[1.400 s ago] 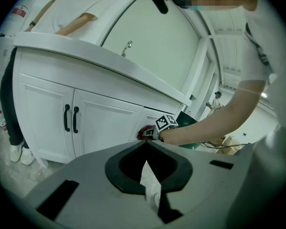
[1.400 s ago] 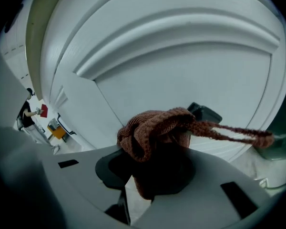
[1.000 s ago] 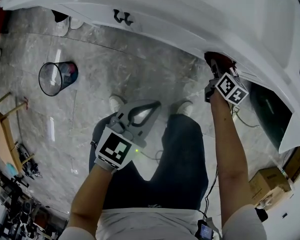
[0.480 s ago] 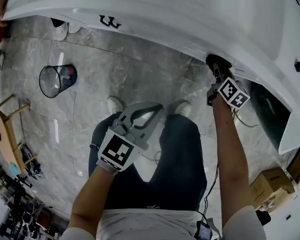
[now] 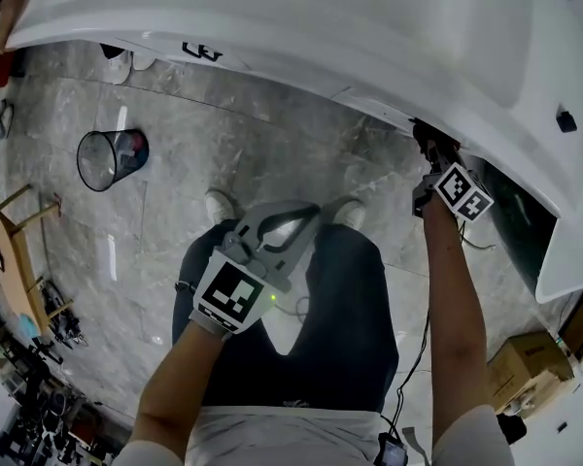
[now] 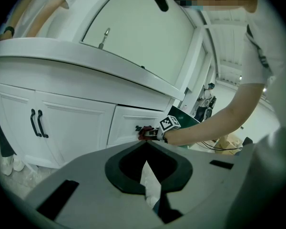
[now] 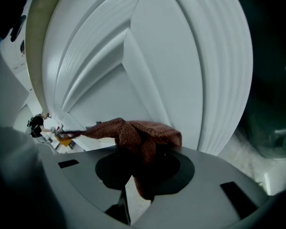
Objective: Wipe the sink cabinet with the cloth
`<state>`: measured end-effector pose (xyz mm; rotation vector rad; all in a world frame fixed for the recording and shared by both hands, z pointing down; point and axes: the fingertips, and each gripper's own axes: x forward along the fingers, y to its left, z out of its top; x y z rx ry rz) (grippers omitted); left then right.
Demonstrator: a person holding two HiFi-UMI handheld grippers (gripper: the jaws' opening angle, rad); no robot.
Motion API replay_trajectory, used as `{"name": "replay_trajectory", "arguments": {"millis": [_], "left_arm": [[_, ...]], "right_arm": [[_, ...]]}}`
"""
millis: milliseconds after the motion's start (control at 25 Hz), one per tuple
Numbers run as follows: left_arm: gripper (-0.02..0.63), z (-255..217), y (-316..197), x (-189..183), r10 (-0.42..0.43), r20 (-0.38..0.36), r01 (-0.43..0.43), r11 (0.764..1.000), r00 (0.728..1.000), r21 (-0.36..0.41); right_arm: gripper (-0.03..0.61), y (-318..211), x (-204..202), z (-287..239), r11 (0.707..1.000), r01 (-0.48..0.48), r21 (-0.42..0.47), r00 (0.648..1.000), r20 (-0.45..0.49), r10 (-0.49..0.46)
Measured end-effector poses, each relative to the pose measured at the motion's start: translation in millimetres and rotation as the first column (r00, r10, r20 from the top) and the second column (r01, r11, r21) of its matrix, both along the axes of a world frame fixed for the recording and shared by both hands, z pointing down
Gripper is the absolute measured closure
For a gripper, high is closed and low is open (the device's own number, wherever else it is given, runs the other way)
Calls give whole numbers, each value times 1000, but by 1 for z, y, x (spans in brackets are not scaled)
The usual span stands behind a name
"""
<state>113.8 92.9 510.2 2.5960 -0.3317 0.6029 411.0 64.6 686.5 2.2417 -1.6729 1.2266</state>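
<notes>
Head view: The left gripper [image 5: 290, 223] is held over the person's legs, well clear of the sink cabinet [image 5: 369, 37]. Its jaws are closed tip to tip. The right gripper [image 5: 433, 155] is raised to the cabinet front, under the overhanging top. The cloth [image 5: 428, 134], dark red, is bunched at its jaw end and touches the white panel. A wire waste bin [image 5: 112, 153] stands on the floor to the left, well apart from the cabinet.

Left gripper view: The left gripper [image 6: 145, 146] has its jaws together, with nothing between them. Beyond it, the sink cabinet [image 6: 62, 123] shows two doors with dark handles [image 6: 36, 123]. The right gripper [image 6: 151, 133] presses the cloth [image 6: 144, 132] against the drawer front to the right of the doors.

Right gripper view: The right gripper [image 7: 142, 160] has its jaws clamped on the cloth [image 7: 138, 136]. The cloth's long axis runs roughly left to right across the jaw tips. A thin tail points left, and one fold hangs down into the jaw opening. The bunched part lies against the white moulded panel of the sink cabinet [image 7: 157, 56].
</notes>
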Motion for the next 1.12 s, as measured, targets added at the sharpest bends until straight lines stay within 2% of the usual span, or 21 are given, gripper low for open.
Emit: {"name": "replay_trajectory", "arguments": {"millis": [440, 800, 960, 1120], "left_arm": [[603, -9, 5, -2, -14, -12, 14, 1000, 1000, -4], [603, -20, 11, -11, -11, -35, 11, 1000, 999, -20], [603, -27, 9, -18, -16, -51, 14, 1000, 999, -21], [603, -27, 4, -34, -35, -52, 34, 999, 998, -29]], "right_arm": [[485, -3, -3, -26, 999, -35, 11, 999, -7, 35], [485, -15, -22, -69, 998, 12, 56, 1000, -22, -11], [485, -24, -33, -81, 997, 50, 53, 997, -58, -47], [485, -31, -42, -85, 998, 49, 40, 996, -81, -46]]}}
